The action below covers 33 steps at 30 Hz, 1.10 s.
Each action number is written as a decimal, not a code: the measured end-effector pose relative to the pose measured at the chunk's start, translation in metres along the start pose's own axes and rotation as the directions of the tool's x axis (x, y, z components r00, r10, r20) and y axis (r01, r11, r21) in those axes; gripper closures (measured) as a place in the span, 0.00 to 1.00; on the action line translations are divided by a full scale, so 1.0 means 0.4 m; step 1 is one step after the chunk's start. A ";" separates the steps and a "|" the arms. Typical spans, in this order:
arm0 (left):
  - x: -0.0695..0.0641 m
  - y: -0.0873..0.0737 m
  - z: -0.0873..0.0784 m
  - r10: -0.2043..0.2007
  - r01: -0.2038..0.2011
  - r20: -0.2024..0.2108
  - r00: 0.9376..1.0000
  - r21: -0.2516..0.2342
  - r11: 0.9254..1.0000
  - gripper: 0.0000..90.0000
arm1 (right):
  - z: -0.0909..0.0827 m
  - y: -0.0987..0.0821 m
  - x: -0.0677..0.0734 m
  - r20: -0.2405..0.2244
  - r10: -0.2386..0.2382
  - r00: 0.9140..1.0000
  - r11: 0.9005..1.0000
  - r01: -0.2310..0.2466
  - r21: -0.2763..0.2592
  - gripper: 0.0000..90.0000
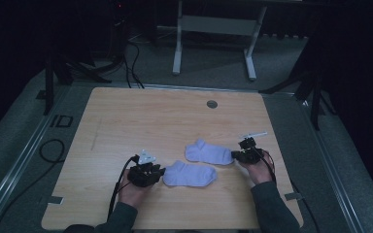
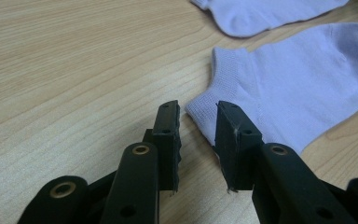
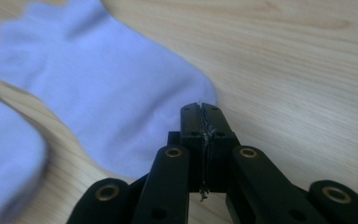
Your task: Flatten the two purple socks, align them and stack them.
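Observation:
Two lavender ankle socks lie flat on the wooden table (image 1: 126,121). The near sock (image 1: 190,174) (image 2: 303,79) points its cuff left. My left gripper (image 1: 159,173) (image 2: 197,116) is open a little, its tips right at that cuff's corner, with nothing pinched. The far sock (image 1: 208,153) (image 3: 107,88) (image 2: 265,11) lies just behind, toe to the right. My right gripper (image 1: 236,156) (image 3: 200,108) is shut, jaws pressed together at the toe's edge, and no fabric shows between them. The near sock's toe (image 3: 4,154) blurs in at the left of the right gripper view.
A grey round grommet (image 1: 212,104) sits in the tabletop near the far edge. Black cables (image 1: 51,150) loop on the floor at the left. A white desk frame (image 1: 213,29) stands beyond the table. Bare wood stretches across the left and far halves.

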<state>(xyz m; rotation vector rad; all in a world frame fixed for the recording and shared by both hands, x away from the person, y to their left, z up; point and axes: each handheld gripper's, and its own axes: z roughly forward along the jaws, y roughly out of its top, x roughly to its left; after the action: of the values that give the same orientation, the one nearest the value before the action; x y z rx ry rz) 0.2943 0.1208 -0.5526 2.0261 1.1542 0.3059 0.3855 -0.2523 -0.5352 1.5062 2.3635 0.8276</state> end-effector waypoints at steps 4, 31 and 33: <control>0.002 0.000 -0.001 -0.001 0.001 -0.001 1.000 -0.002 1.000 0.77 | 0.003 -0.007 -0.005 0.042 -0.010 0.999 1.000 0.009 0.018 0.91; 0.000 0.002 0.004 0.002 -0.002 -0.002 1.000 0.003 1.000 0.75 | -0.012 0.098 0.100 -0.040 -0.239 0.970 0.970 0.236 -0.056 0.61; 0.000 0.001 0.005 -0.001 0.001 -0.002 1.000 0.003 1.000 0.75 | 0.002 0.109 0.113 -0.046 -0.273 0.961 0.961 0.270 -0.050 0.59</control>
<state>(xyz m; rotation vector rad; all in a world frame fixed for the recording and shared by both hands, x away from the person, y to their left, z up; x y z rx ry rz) 0.2956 0.1196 -0.5537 2.0287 1.1570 0.3059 0.3988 -0.1982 -0.5062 1.1208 2.4977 0.8522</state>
